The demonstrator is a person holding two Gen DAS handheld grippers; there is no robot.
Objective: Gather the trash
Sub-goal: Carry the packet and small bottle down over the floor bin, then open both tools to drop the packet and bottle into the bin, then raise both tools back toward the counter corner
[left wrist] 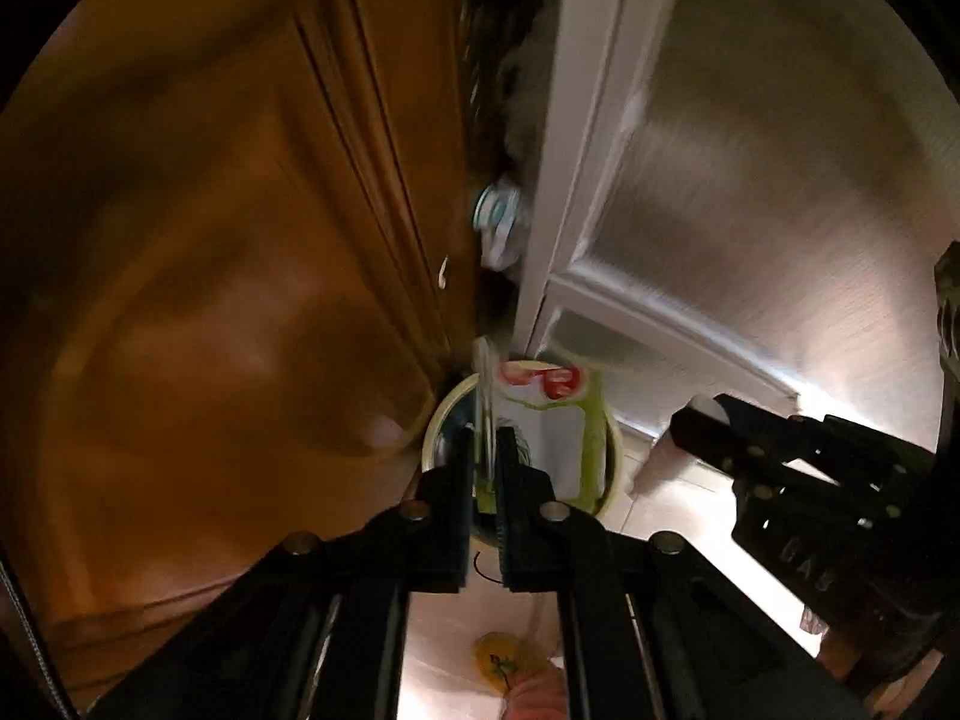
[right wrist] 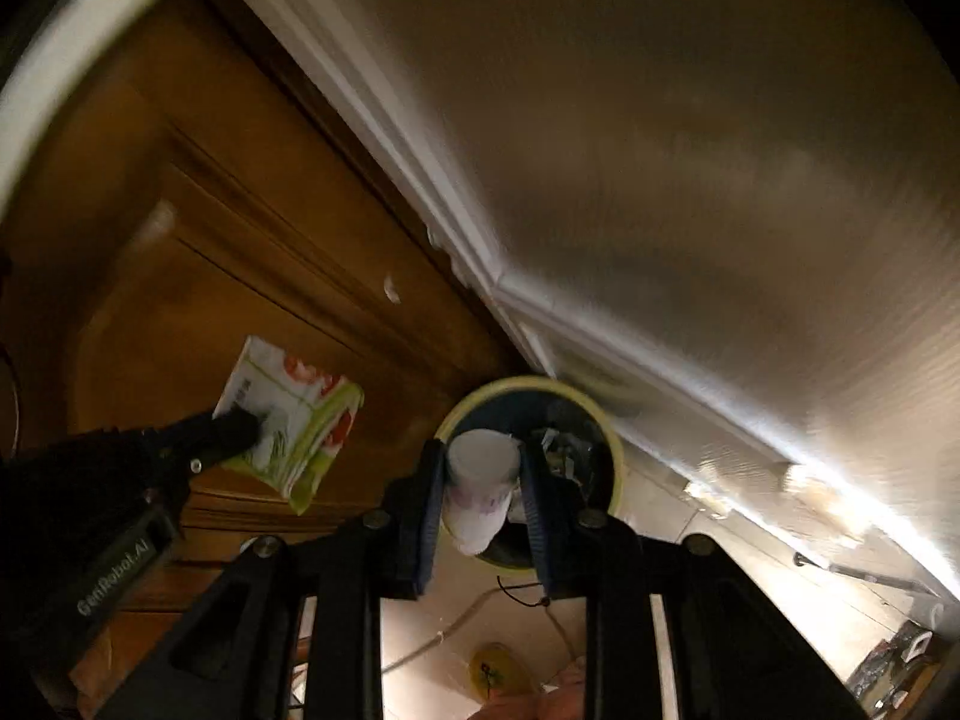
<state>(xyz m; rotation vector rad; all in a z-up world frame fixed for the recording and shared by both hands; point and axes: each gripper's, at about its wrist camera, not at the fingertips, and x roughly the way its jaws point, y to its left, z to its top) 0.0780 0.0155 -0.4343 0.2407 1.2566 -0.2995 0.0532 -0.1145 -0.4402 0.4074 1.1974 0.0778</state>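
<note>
A round bin with a pale yellow rim [left wrist: 441, 414] [right wrist: 528, 383] stands on the floor in the corner between a wooden door and a white panel, with some rubbish inside. My left gripper [left wrist: 485, 444] [right wrist: 246, 426] is shut on the edge of a flat green and white packet [left wrist: 558, 438] [right wrist: 300, 414] with red pictures. In the left wrist view the packet hangs over the bin mouth. My right gripper [right wrist: 482, 450] [left wrist: 702, 420] is shut on a white paper cup [right wrist: 480, 492] [left wrist: 660, 456], held just above the bin opening.
A brown wooden door [left wrist: 210, 240] rises at the left and a white panelled wall [left wrist: 750, 180] at the right. A blue and white object [left wrist: 498, 222] sits in the gap between them. On the pale tiled floor lie a yellow slipper [right wrist: 492, 672] and a cord [right wrist: 432, 642].
</note>
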